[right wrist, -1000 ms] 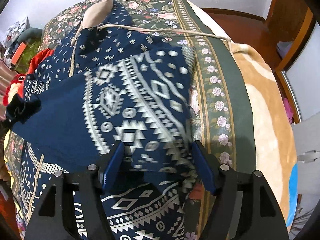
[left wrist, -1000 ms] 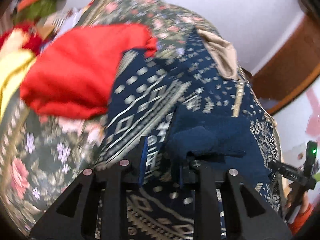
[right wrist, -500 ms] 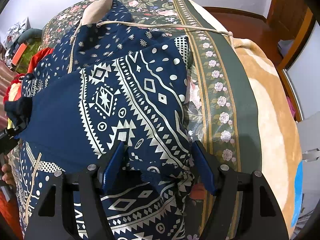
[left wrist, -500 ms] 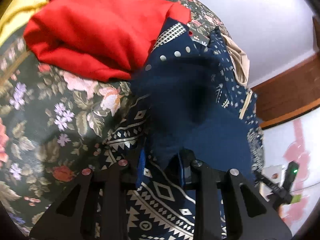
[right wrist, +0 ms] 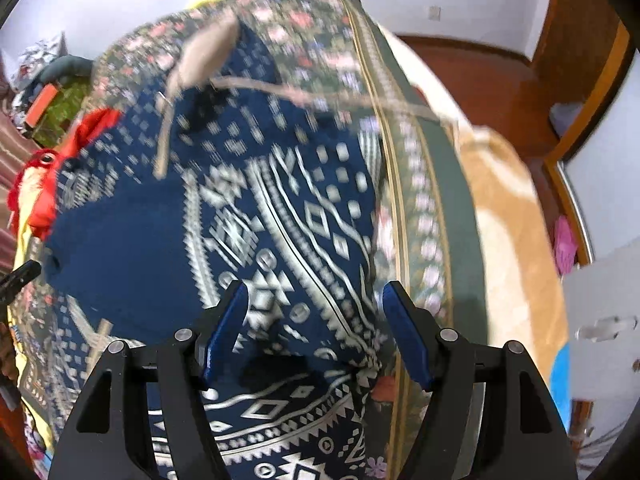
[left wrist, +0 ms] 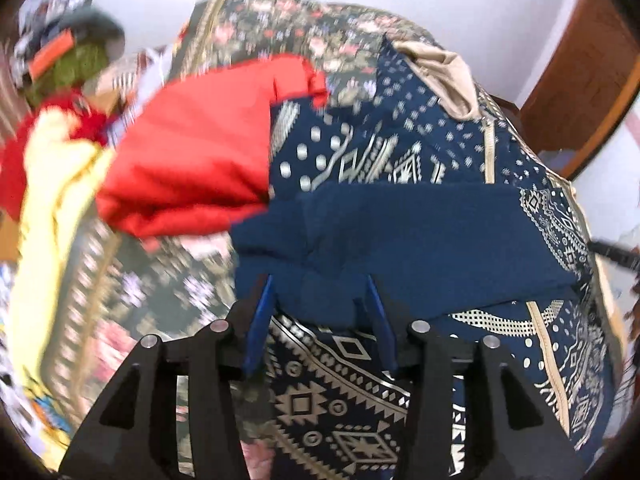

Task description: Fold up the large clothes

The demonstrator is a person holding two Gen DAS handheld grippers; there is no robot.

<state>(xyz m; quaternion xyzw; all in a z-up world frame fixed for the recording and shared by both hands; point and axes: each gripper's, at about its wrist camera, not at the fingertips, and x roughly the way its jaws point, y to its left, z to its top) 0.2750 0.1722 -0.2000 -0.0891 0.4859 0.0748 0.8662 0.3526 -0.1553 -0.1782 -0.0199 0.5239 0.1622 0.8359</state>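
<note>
Navy patterned garment point(left wrist: 400, 232) lay folded across the floral bed point(left wrist: 168, 304).
Left gripper point(left wrist: 320, 312), jaws just opening, loosely straddled its edge; right gripper point(right wrist: 316, 332) stood released above it.

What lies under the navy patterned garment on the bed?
The navy patterned garment lies on a floral bedspread, which shows around it. A red garment sits beside it. Whatever lies directly beneath it is covered.

Two tools point(left wrist: 320, 312), one patterned garment point(left wrist: 420, 232), one red garment point(left wrist: 192, 160)
</note>
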